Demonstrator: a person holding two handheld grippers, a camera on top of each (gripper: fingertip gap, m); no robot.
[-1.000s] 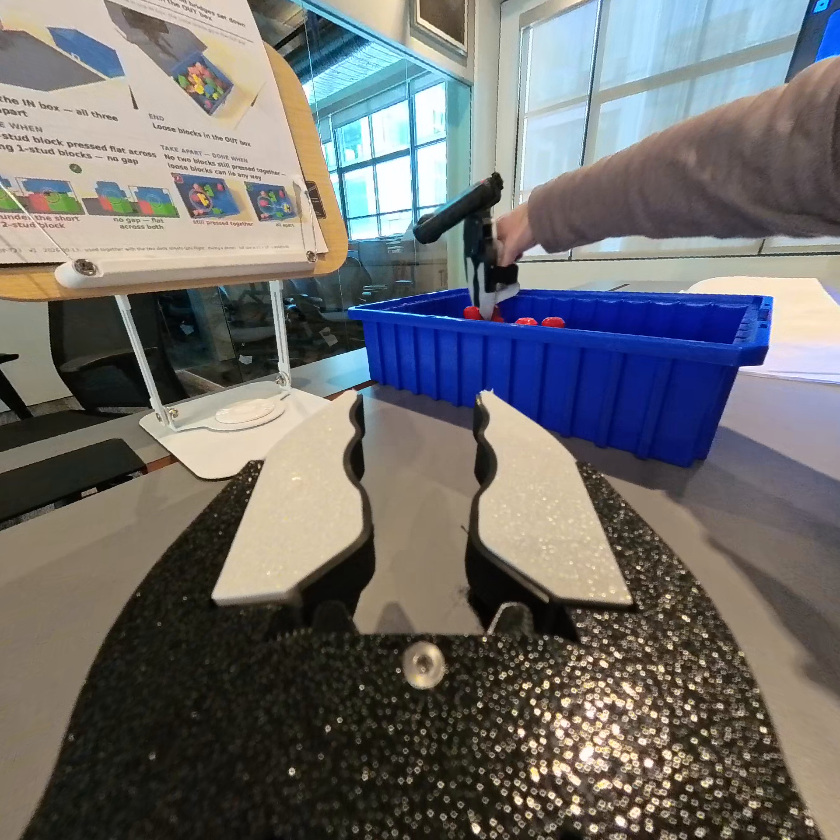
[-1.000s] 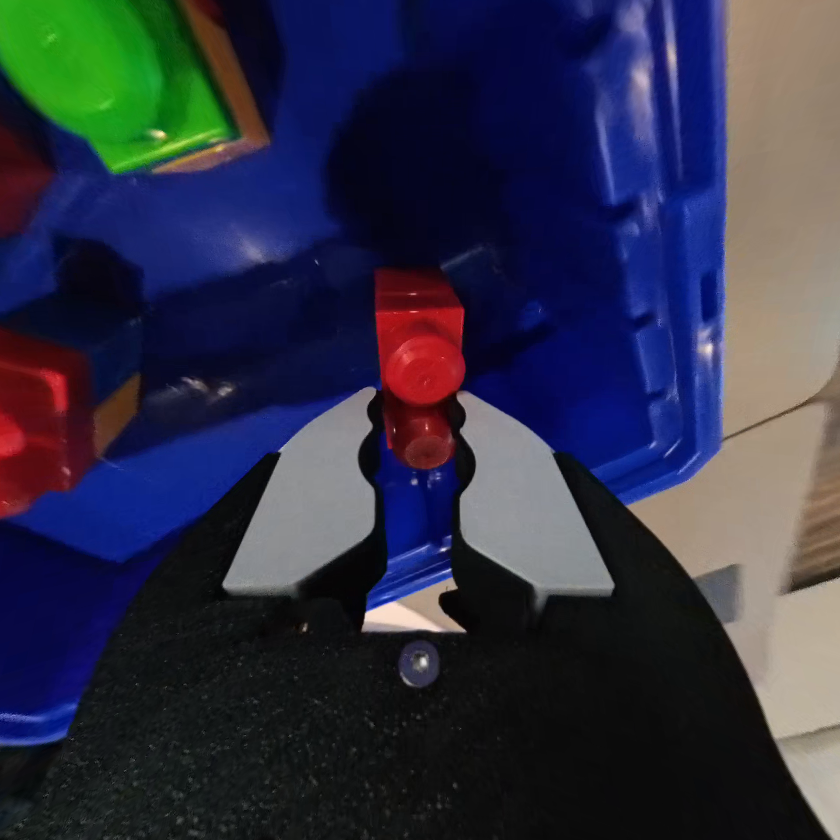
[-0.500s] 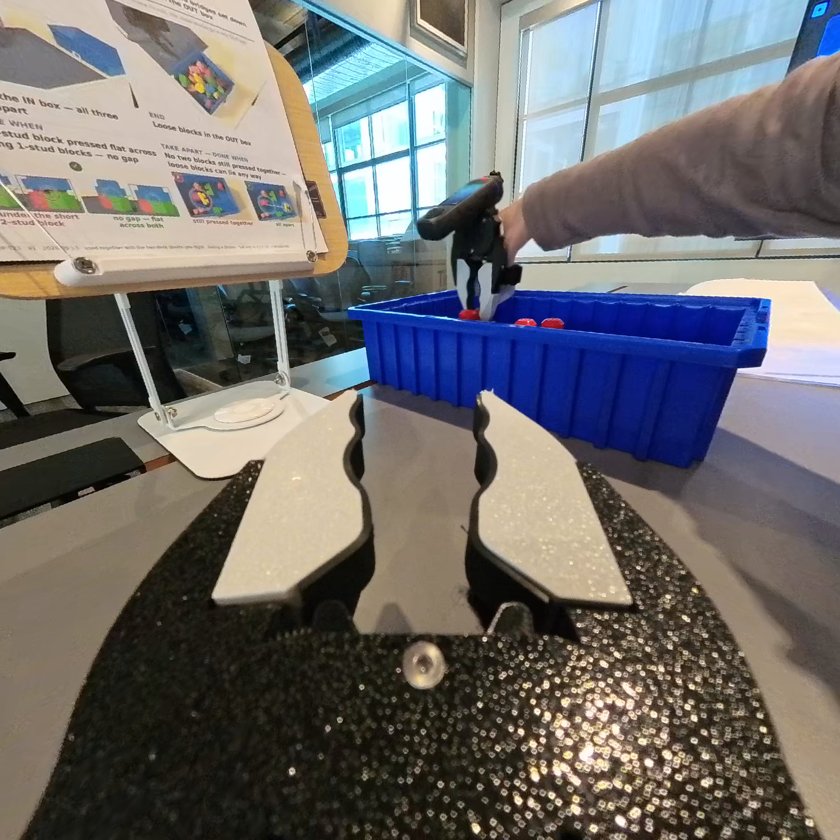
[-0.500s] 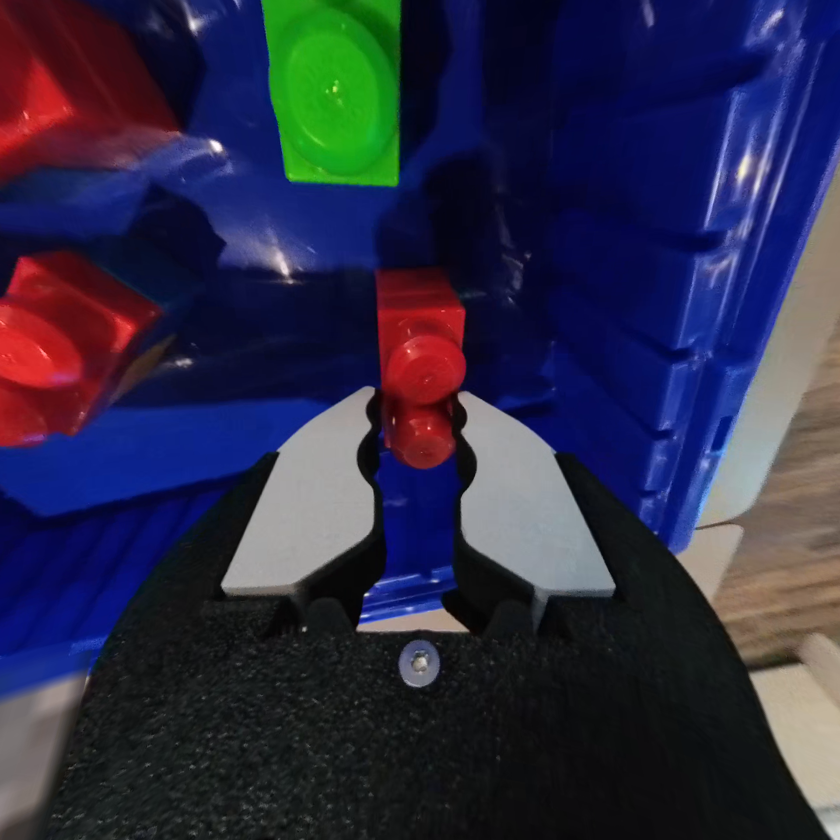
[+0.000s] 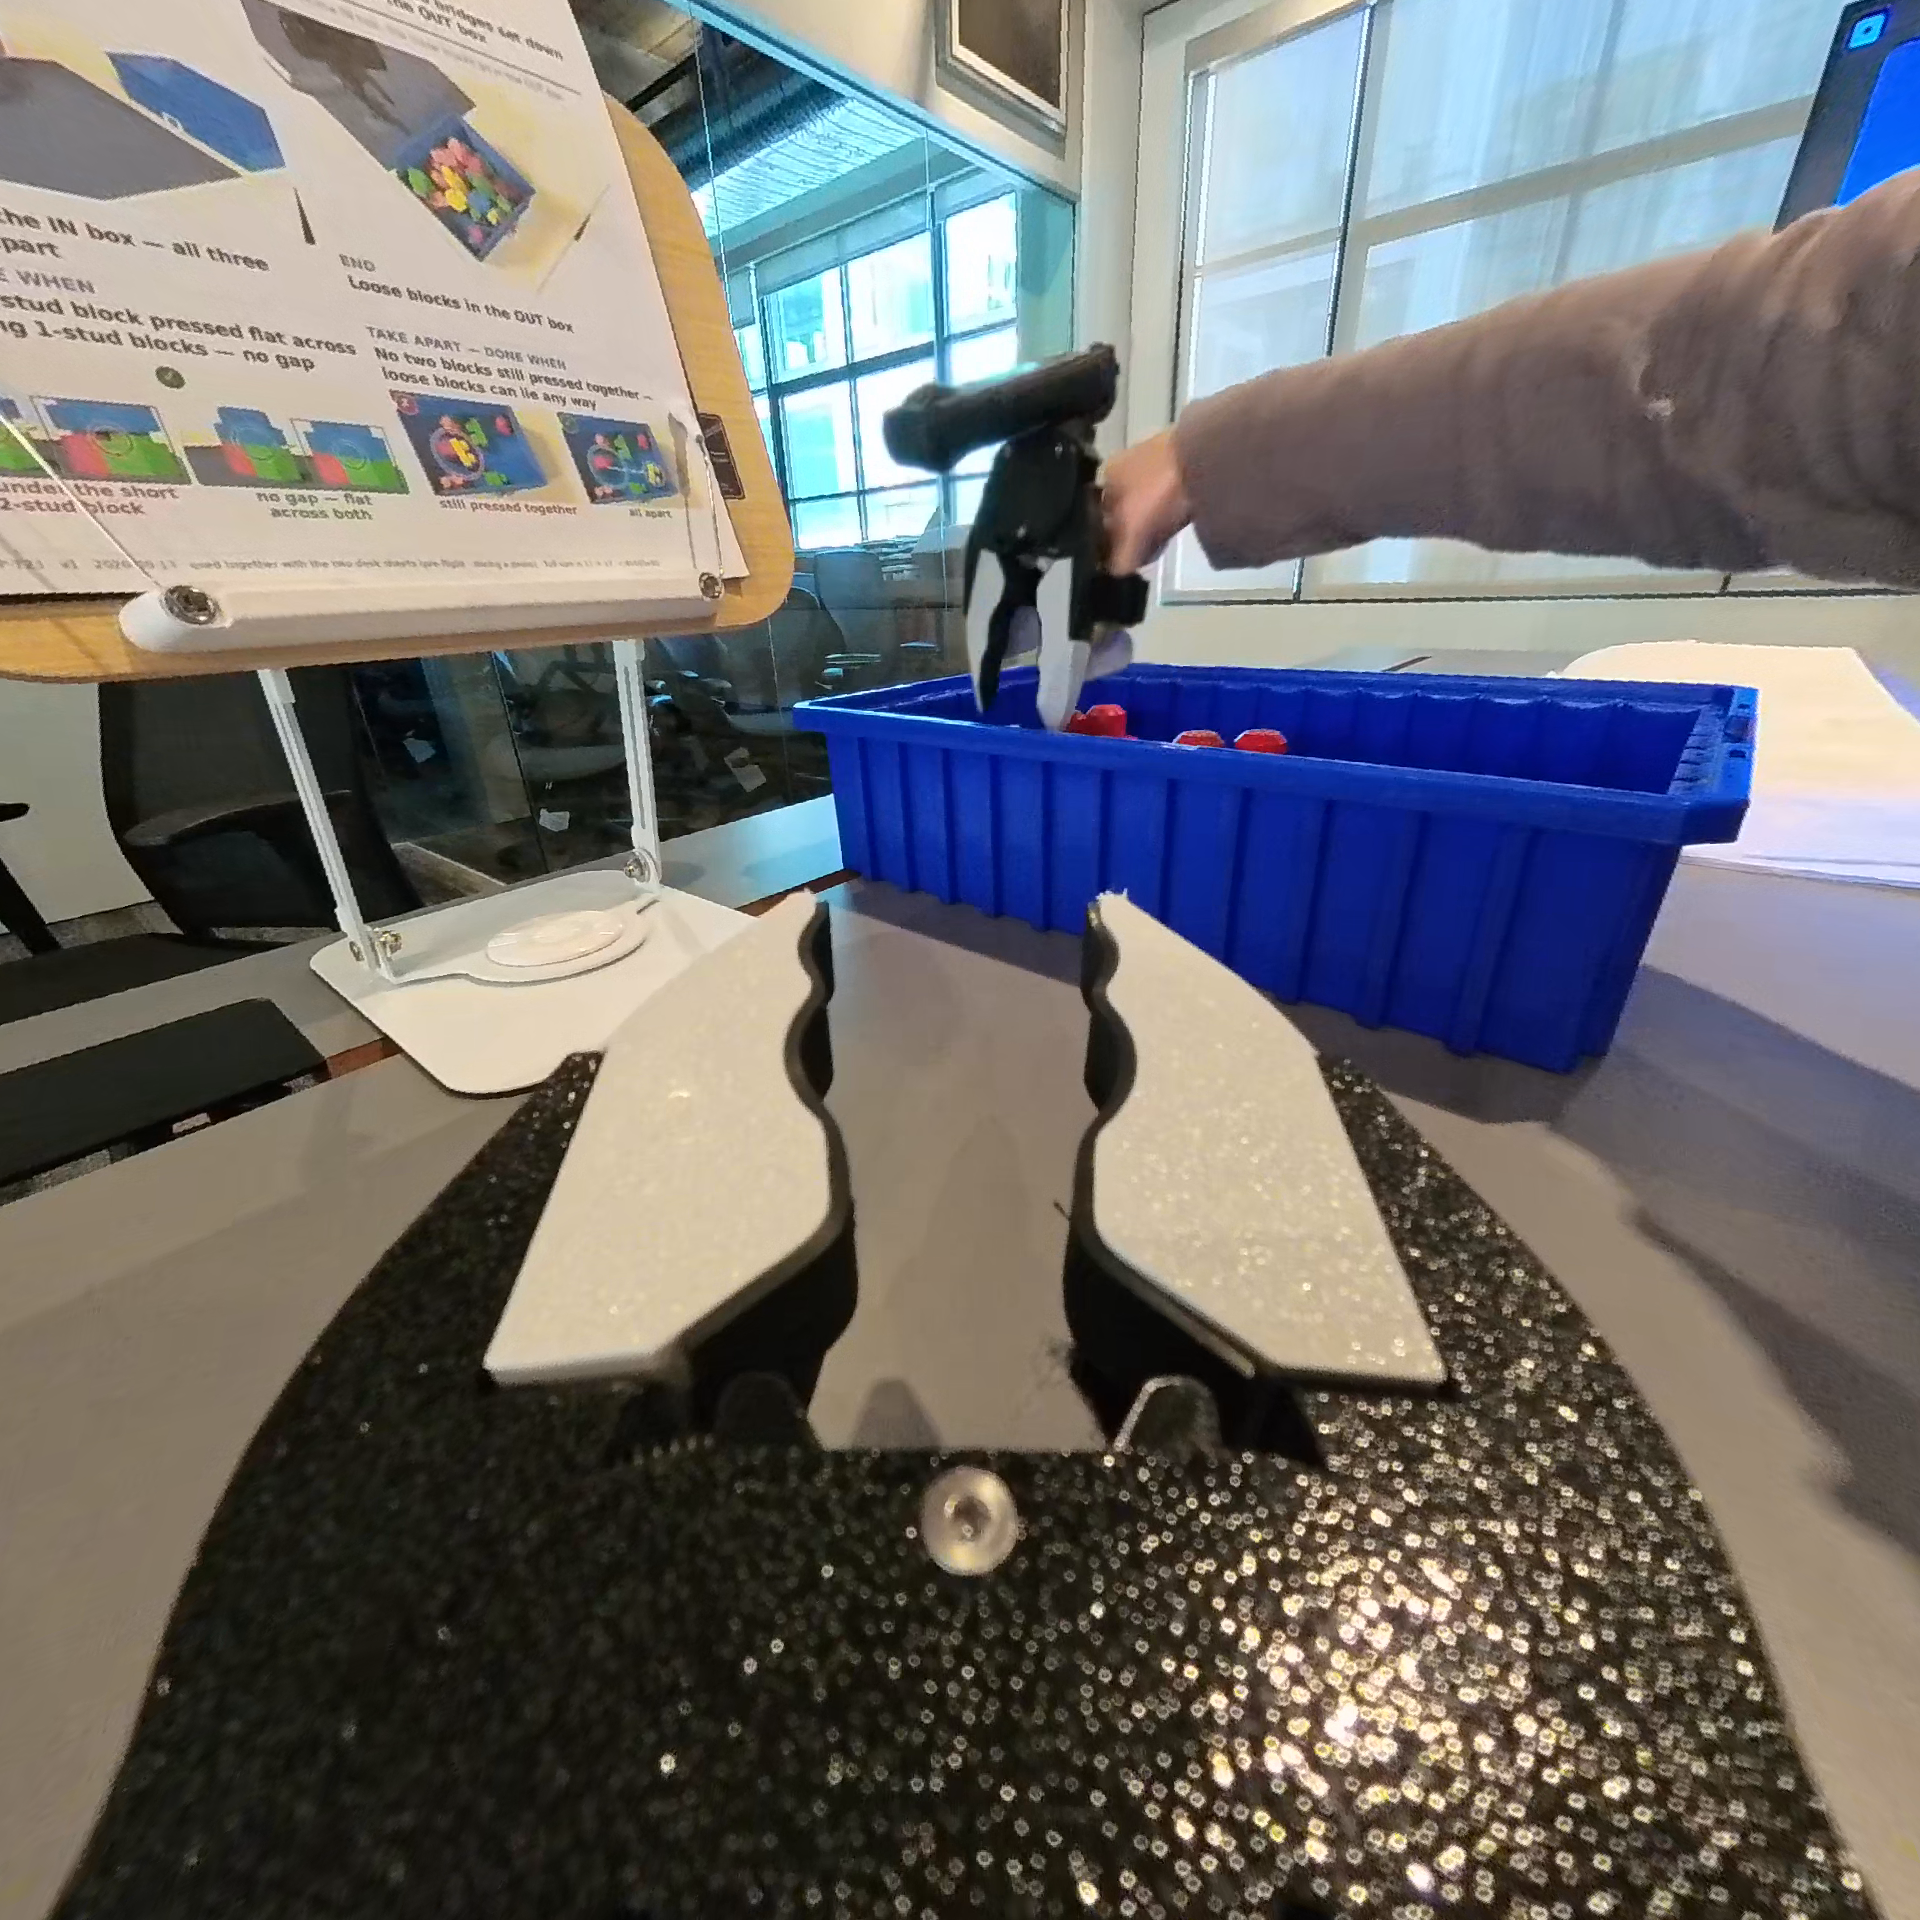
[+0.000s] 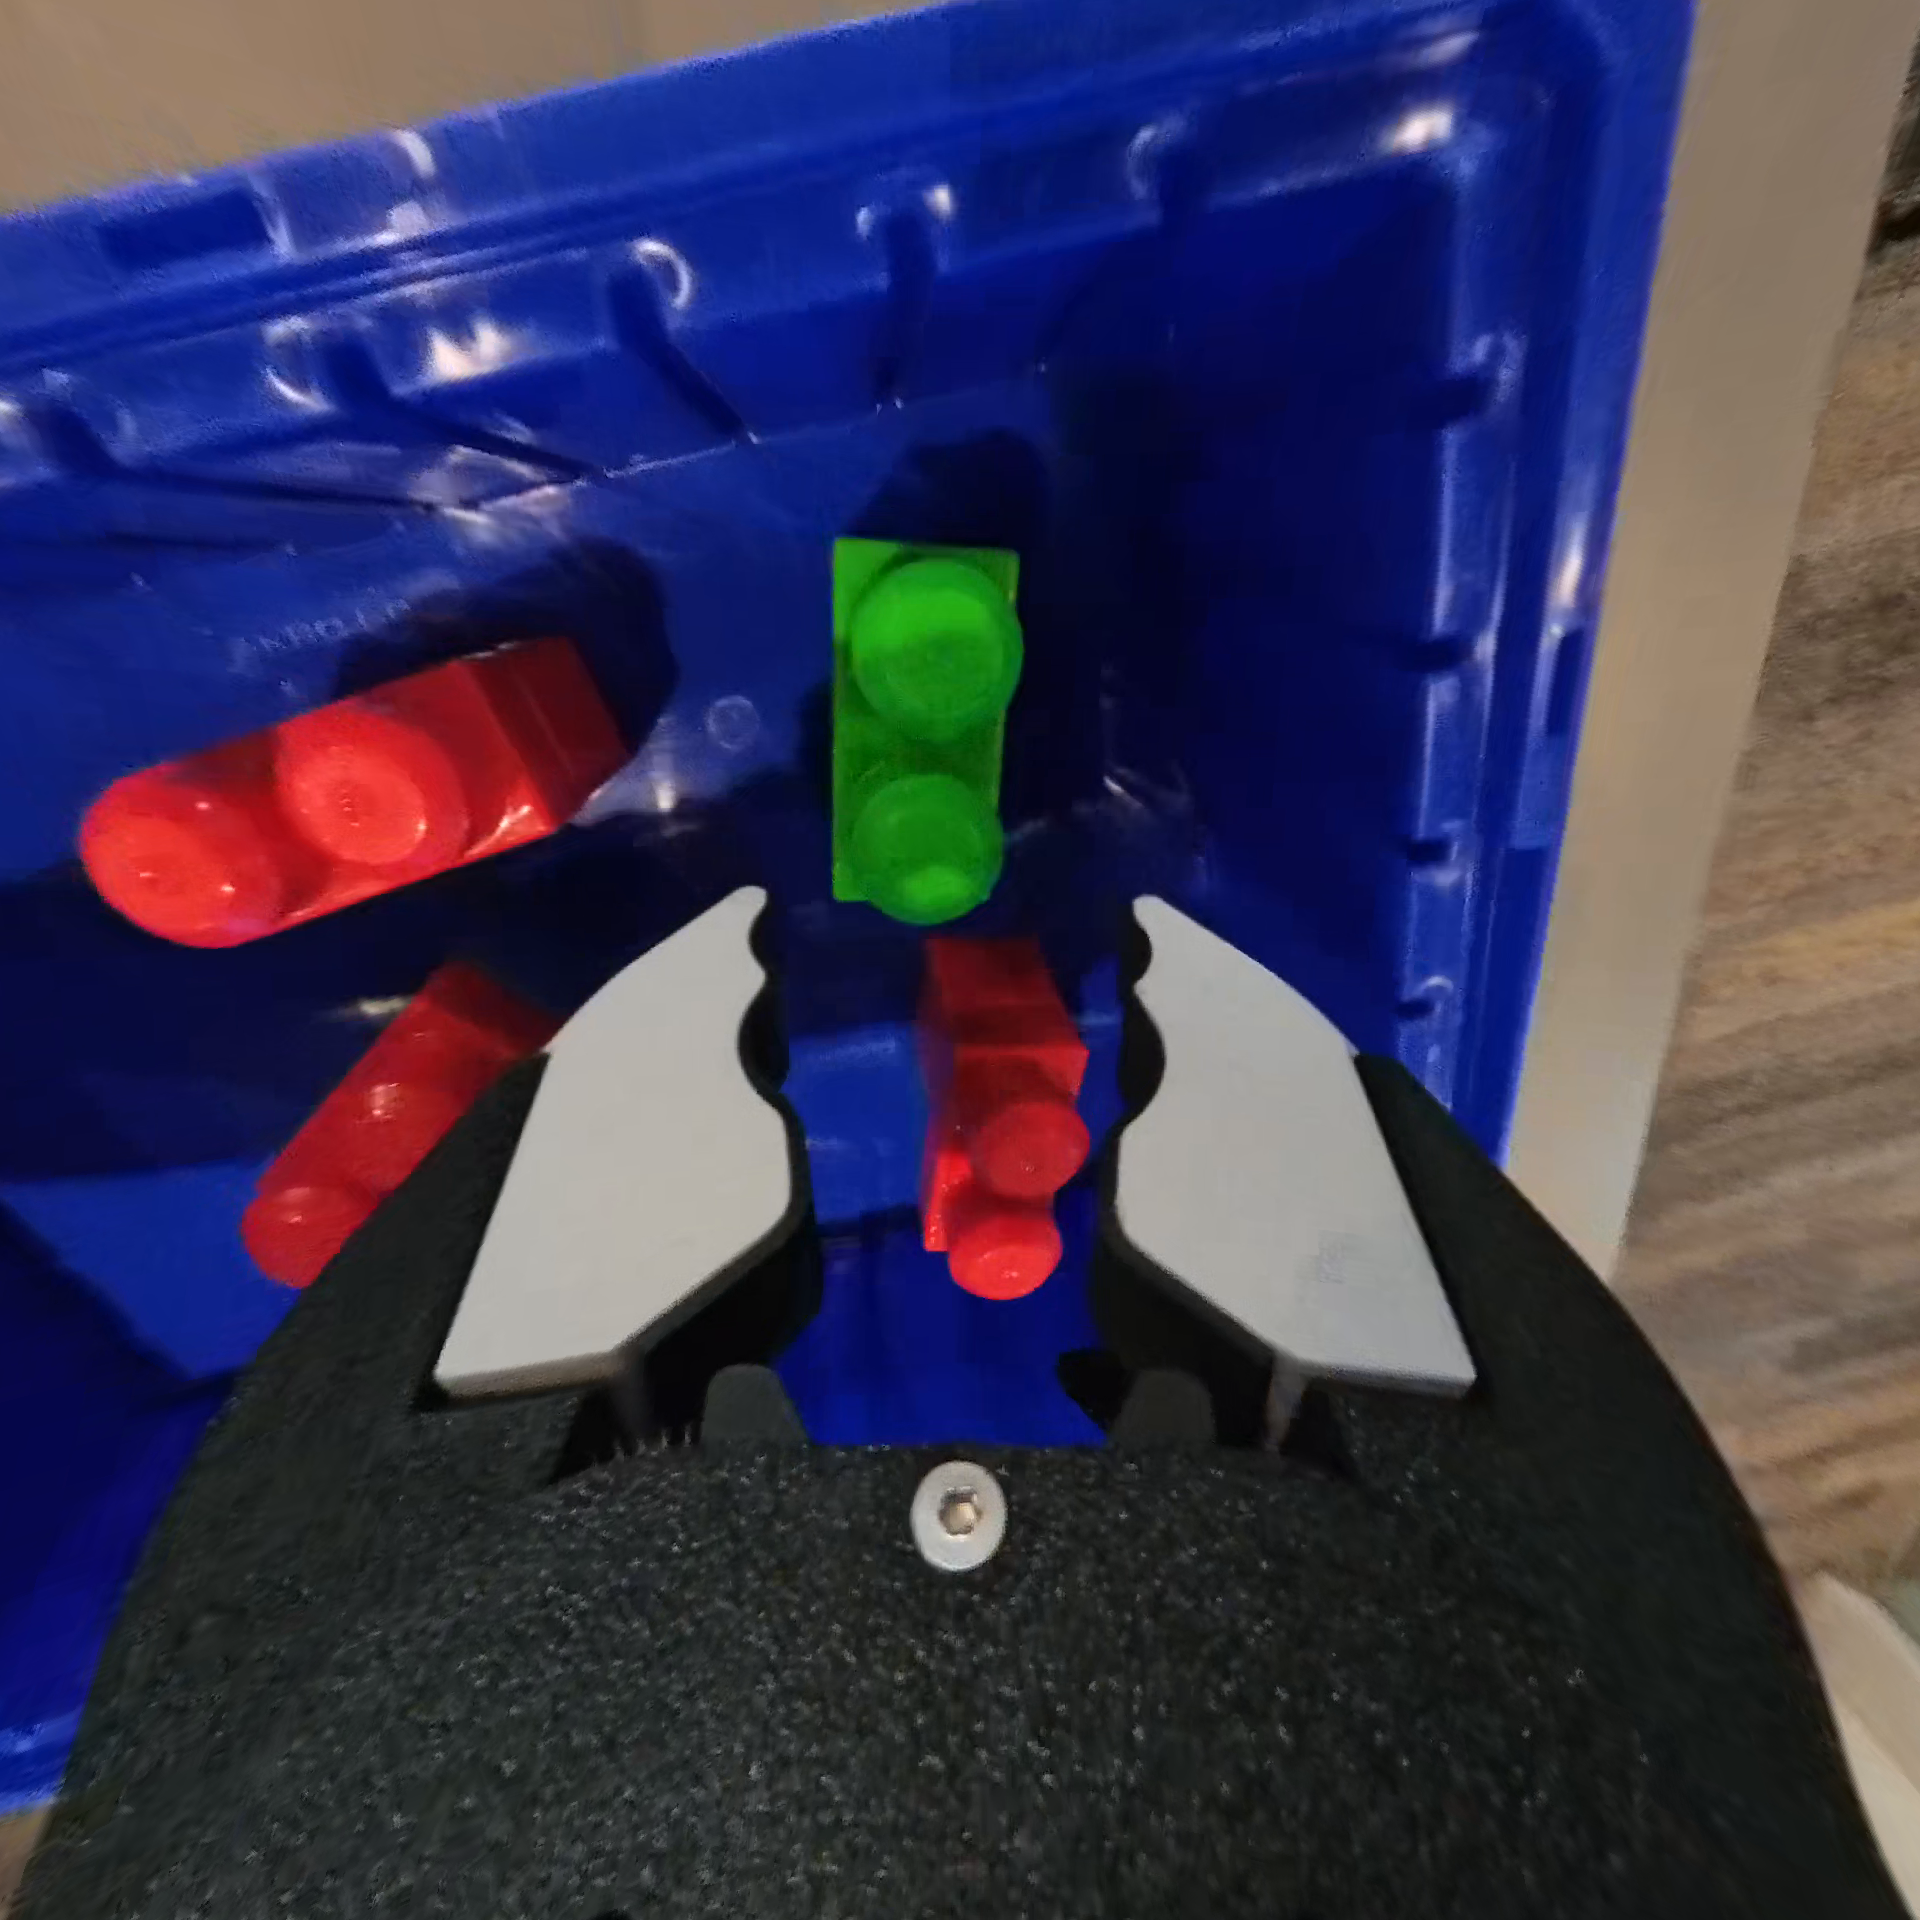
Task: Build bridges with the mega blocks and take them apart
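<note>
Left tool (image 5: 956, 914) rests spread and empty on the grey surface (image 5: 208, 1247), near a blue bin (image 5: 1299, 873); beyond, the right tool (image 5: 1023, 707) hangs over the bin's far left end beside a stand (image 5: 499, 935). Right tool (image 6: 948, 914) gapes wide, gripping nothing; a red block (image 6: 1003, 1122) lies loose between its fingers on the bin (image 6: 1507, 520) floor, a green block (image 6: 920, 727) just beyond, two more reds (image 6: 343, 790) left.

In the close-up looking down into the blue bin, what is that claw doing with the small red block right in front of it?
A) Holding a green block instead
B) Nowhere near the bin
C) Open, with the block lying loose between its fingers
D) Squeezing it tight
C: the right gripper has its jaws spread wide, and the small red block lies in the blue bin between the fingers with gaps on both sides.
</note>
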